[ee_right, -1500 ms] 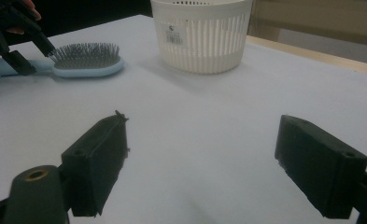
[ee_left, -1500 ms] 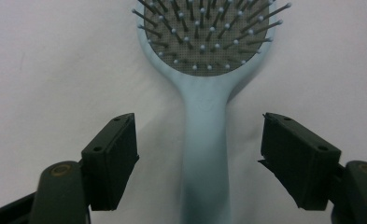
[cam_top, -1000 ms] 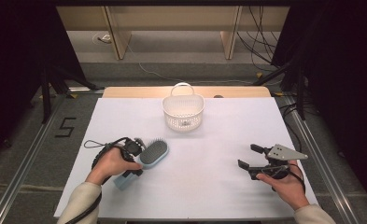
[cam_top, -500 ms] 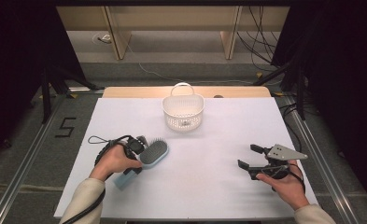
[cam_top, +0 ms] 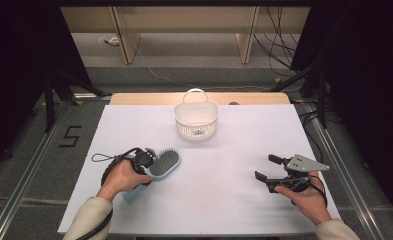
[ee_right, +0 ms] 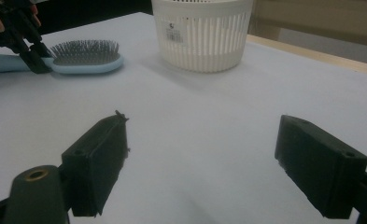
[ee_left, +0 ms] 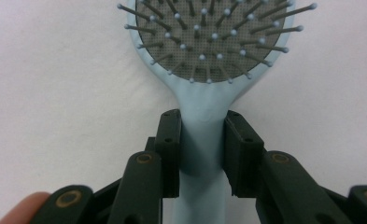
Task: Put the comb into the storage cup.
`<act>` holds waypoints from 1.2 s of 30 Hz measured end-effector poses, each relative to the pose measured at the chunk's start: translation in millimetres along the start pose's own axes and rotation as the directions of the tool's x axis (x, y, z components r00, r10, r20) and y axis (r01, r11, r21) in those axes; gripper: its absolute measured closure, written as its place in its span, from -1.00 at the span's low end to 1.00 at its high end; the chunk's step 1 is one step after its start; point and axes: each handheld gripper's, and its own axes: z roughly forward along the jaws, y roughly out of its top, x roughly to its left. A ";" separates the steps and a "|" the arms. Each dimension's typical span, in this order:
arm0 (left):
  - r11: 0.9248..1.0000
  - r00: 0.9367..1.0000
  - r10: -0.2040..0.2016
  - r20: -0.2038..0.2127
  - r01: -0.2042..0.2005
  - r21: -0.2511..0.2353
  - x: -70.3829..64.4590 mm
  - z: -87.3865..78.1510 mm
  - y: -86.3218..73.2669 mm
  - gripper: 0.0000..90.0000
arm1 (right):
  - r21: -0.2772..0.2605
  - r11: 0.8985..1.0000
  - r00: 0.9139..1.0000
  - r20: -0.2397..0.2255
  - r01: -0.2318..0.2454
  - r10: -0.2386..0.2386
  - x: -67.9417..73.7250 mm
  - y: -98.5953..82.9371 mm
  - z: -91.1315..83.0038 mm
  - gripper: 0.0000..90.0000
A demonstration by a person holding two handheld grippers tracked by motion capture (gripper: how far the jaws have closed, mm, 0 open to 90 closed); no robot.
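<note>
My left gripper (ee_left: 202,140) clamps the neck of the light-blue hairbrush (ee_left: 204,60), one jaw pressed on each side of its handle. The brush lies bristles-up on the white table (cam_top: 224,200), near its left edge. My right gripper (ee_right: 200,163) rests well apart, jaws spread wide and holding nothing. The white basket (cam_top: 196,120) stands beyond.
</note>
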 end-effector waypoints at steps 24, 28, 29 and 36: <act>0.998 1.000 0.001 -0.020 -0.002 -0.059 -1.8 -0.8 -6.2 0.55 | -0.002 1.000 1.000 0.000 0.001 -0.001 -0.1 0.1 -0.5 -0.60; 0.996 1.000 -0.013 -0.029 0.011 -0.093 -2.6 -2.3 -7.4 0.55 | -0.002 1.000 1.000 0.002 0.000 0.000 -0.3 0.1 -0.7 -0.60; 0.993 0.999 -0.027 -0.023 0.024 -0.118 -2.5 -4.7 -8.4 0.55 | -0.004 1.000 1.000 0.002 0.000 0.000 -0.3 0.2 -0.9 -0.60; 0.978 0.999 -0.048 -0.021 0.042 -0.204 -4.8 -9.3 -13.6 0.56 | -0.005 1.000 1.000 0.001 -0.001 0.001 -0.4 0.3 -1.2 -0.60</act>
